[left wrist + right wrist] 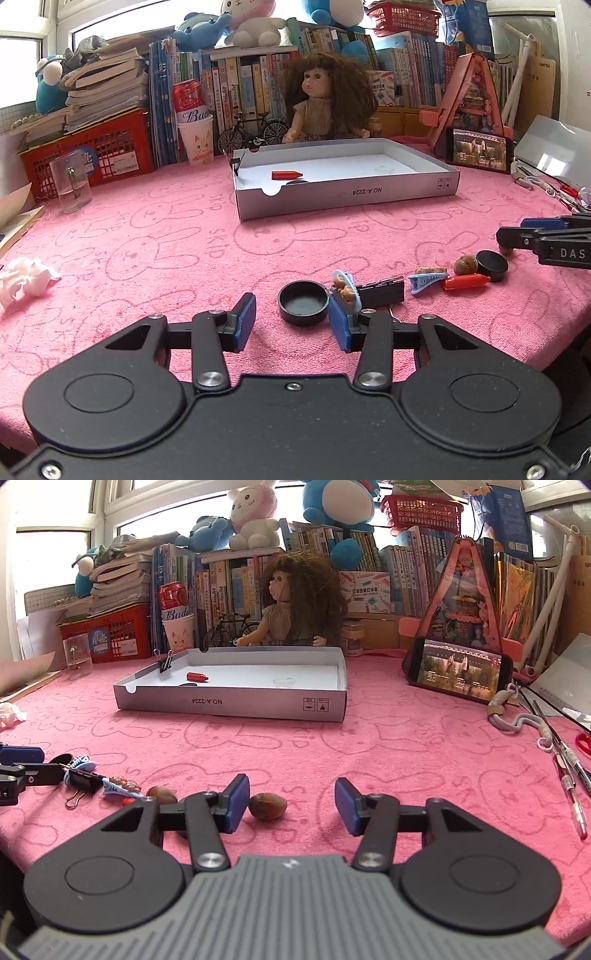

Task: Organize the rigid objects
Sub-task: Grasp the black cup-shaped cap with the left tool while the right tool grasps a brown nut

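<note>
A grey cardboard box [347, 194] stands on the pink cloth with a red cap [287, 174] and a black binder clip [235, 164] inside. My left gripper [291, 323] is open, just behind a black round lid [303, 302]. Right of the lid lie a blue bear hair clip [346, 290], a black binder clip [382, 293], a blue clip [428, 278], a red cap [466, 282], a nut [464, 265] and another black lid [492, 265]. My right gripper [291, 805] is open and empty; a brown nut [267, 806] lies beside its left finger.
A glass cup [71, 184] and crumpled tissue [22, 282] lie at the left. A phone [460, 670] leans at the right, with pens [570, 786] and a cord [517, 720] near the right edge. Books, a doll [325, 99] and a red crate [92, 153] line the back.
</note>
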